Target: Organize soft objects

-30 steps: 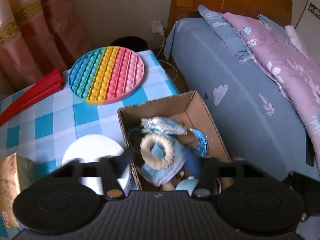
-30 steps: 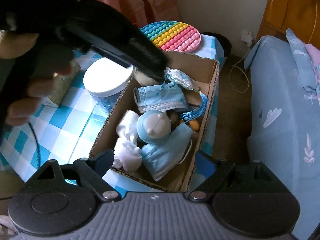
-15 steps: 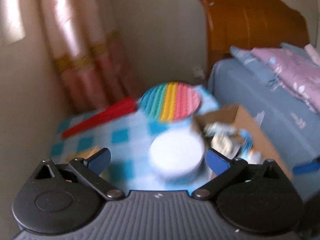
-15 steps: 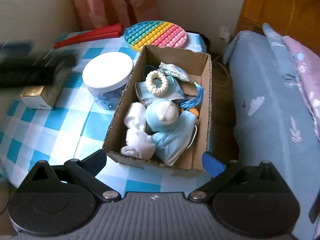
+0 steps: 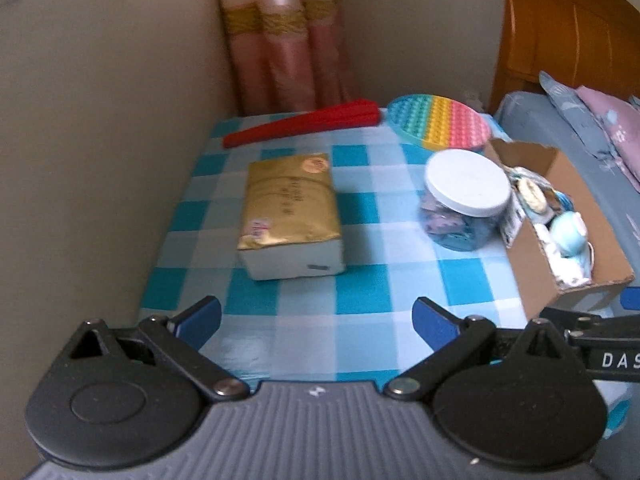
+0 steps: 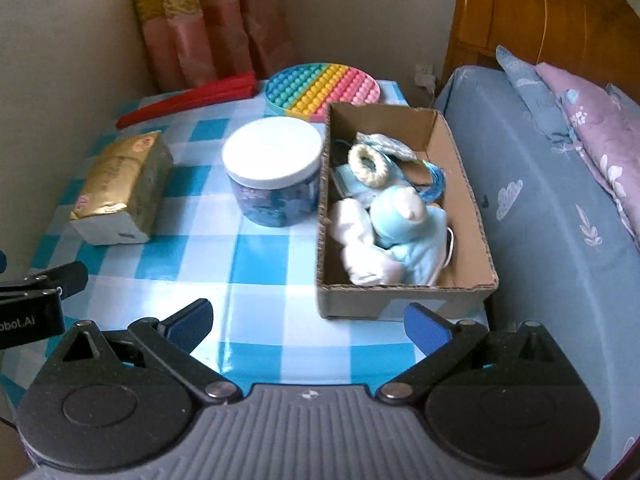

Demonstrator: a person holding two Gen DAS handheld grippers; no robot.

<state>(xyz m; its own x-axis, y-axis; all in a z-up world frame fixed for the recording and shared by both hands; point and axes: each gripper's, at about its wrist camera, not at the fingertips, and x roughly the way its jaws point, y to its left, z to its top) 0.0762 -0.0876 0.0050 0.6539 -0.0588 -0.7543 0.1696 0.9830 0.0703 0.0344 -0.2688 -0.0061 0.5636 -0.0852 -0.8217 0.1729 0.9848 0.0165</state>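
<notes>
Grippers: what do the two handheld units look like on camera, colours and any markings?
Both look alike: the left gripper and right gripper have a grey ribbed body, black linkage arms with silver pivot screws over round black discs, and blue finger pads. White lettering runs along each unit's black side, cut off by the frame.

One box (image 6: 404, 296), one jar (image 6: 272, 168), two grippers (image 5: 316, 320) (image 6: 308, 322).

My left gripper (image 5: 316, 320) and right gripper (image 6: 308, 322): ribbed grey housing, two black round discs, black linkage arms on silver screws, blue fingertip pads (image 6: 426, 326). White lettering marks each gripper's black side, partly cut off.
</notes>
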